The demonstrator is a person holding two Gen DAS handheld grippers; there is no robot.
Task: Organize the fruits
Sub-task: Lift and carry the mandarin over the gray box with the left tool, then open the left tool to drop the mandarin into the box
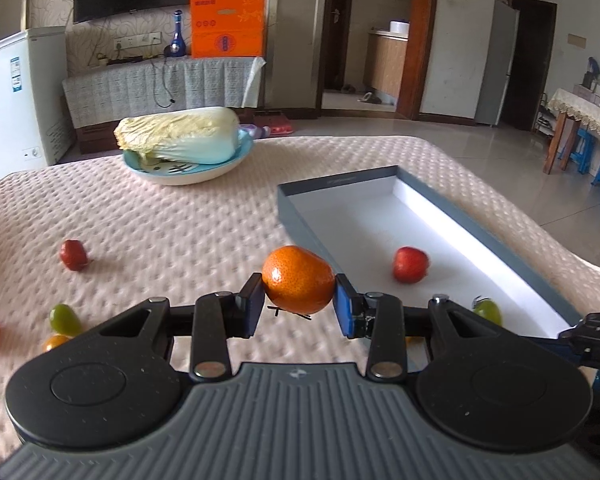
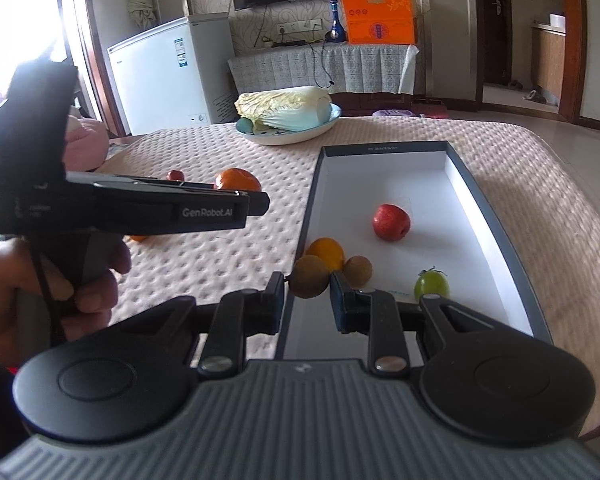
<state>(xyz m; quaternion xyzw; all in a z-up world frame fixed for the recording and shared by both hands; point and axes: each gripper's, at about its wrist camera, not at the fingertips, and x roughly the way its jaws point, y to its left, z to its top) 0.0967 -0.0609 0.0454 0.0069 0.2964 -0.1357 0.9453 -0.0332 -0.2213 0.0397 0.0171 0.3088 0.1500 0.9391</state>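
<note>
The tangerine [image 1: 299,285] sits pinched between the left gripper [image 1: 299,307] pads above the cloth beside the box [image 1: 476,216], and could roll free if tilted, while only the right view shows the right gripper [image 2: 305,294] clamping a kiwi [image 2: 310,277] over the box's rim, risking a spill outside.
</note>
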